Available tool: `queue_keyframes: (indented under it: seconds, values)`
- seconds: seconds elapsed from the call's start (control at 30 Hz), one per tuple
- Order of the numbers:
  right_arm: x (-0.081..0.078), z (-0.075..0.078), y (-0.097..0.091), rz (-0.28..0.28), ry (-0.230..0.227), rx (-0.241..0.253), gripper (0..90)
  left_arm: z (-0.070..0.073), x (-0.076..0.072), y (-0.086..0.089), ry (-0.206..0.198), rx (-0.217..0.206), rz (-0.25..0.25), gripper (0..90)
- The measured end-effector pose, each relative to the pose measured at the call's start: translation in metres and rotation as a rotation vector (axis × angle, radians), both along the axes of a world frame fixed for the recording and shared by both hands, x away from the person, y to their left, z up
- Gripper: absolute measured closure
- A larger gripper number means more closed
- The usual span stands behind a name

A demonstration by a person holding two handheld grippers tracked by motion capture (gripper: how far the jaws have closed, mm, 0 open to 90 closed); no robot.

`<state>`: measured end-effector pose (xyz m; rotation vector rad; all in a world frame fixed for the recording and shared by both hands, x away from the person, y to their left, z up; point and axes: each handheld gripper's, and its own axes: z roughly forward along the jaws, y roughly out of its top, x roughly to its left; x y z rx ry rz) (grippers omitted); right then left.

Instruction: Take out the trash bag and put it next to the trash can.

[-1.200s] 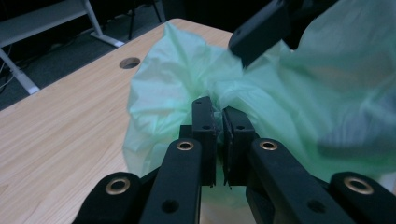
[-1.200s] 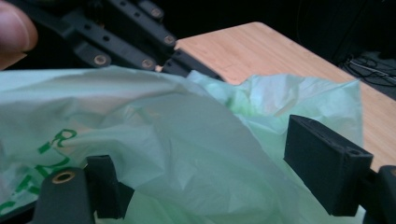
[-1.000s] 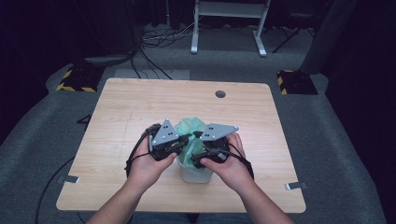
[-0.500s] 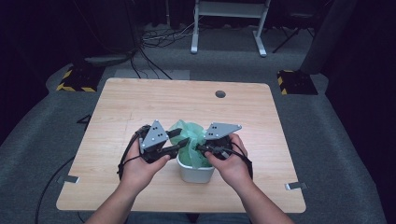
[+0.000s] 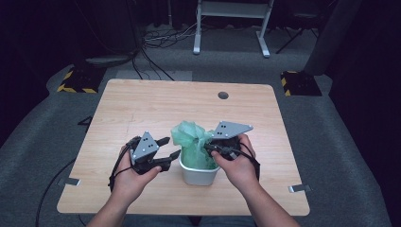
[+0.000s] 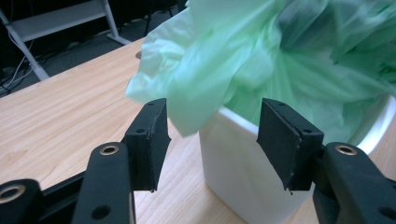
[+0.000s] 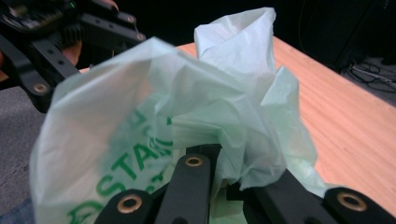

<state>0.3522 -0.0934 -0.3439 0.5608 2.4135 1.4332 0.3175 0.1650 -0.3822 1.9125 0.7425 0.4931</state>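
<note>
One white bin [image 5: 198, 172], one green bag [image 5: 191, 142] bunched up out of it, two tongs. Bin sits near the counter's [image 5: 142, 104] front edge, about mid-width. Round hole [image 5: 223, 95] near the back edge; the counter carries nothing else. Bag's loose flap hangs over the bin's rim on the left side, in front of the left tongs [image 6: 212, 140]. Left tongs: jaws have just been opening, now spread, nothing gripped, just beside the bin wall with the flap hanging ahead of them. Right tongs [image 5: 210, 147]: pressed together, pinching a fold of the bag above the bin.
</note>
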Motion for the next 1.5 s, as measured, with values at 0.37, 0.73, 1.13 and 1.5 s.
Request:
queue_keyframes:
  seconds: [0.37,0.73,1.13,1.5]
  values:
    - [-0.004,0.02,-0.006,-0.013,-0.043,0.029,89.6,-0.003,0.001,-0.001,0.013,0.008,-0.003,44.0]
    - [-0.006,0.046,-0.009,-0.02,-0.081,0.039,89.5,-0.009,0.001,0.006,0.022,0.02,0.012,42.9]
    - [-0.01,0.071,-0.011,-0.024,-0.109,0.081,89.5,-0.042,0.0,0.034,0.046,0.096,0.086,41.9]
    - [-0.011,0.088,-0.017,-0.036,-0.127,0.11,89.4,-0.065,0.0,0.058,0.108,0.102,0.125,41.3]
